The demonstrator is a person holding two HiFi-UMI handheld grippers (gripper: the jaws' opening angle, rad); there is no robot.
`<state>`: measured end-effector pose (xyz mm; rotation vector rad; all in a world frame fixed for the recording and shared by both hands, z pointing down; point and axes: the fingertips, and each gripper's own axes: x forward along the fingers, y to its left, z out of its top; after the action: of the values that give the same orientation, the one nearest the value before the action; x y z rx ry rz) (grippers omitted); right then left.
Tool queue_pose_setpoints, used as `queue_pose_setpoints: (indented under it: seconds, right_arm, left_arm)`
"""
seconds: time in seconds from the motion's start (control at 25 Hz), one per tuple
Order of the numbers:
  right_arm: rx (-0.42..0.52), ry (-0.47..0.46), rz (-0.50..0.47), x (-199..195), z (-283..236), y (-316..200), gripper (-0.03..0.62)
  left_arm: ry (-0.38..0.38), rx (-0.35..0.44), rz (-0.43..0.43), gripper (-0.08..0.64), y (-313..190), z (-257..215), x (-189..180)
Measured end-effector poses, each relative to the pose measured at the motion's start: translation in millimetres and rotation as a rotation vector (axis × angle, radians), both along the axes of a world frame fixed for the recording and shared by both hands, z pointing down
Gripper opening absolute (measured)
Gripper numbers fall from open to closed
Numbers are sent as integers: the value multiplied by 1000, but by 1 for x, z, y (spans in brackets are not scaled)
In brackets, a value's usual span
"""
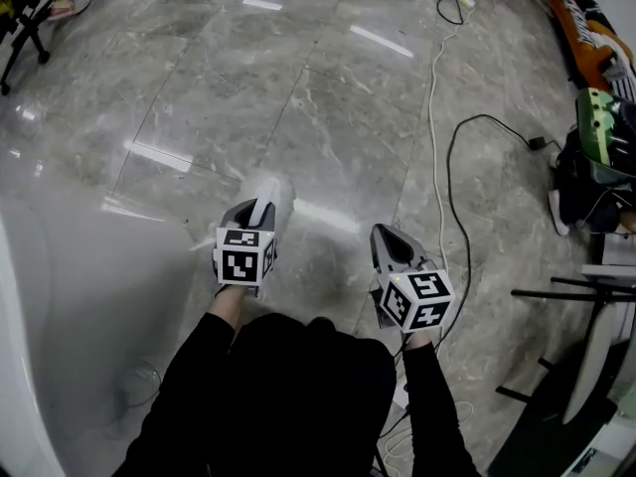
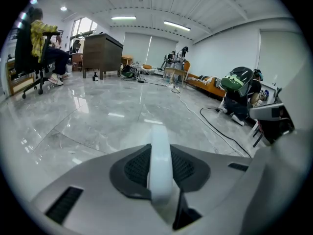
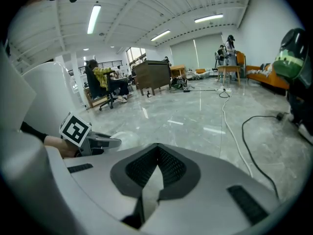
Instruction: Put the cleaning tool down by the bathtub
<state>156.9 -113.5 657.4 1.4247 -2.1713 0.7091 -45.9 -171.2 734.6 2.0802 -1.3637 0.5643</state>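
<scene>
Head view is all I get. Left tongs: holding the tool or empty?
Observer: Holding. In the left gripper view the left tongs are shut on the white cleaning tool, whose handle runs straight out between the jaws.
Operator: Right tongs?
Observer: In the right gripper view the right tongs are shut at the tips, with nothing between them.
Operator: Anyone around?
Observer: A seated person in a yellow top, far across the floor.

Can't make out working end of cleaning tool (image 1: 266, 192), just pale blur past left gripper (image 1: 260, 208). Only seeing sliver of bathtub (image 1: 10, 386) rim, chopped by left edge.
</scene>
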Motion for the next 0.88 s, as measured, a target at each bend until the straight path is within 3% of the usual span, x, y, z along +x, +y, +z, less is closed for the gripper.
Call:
queue_pose_setpoints:
  seconds: [0.36,0.88]
  right_arm:
    - [-14,1,-29,-12,16,-1,0]
    - [-36,-11,-32,-19,36,3,0]
  left_arm:
    - [12,-53,-24,98,5,37,-7]
    - [-29,-71,-17,98,9,75,-9]
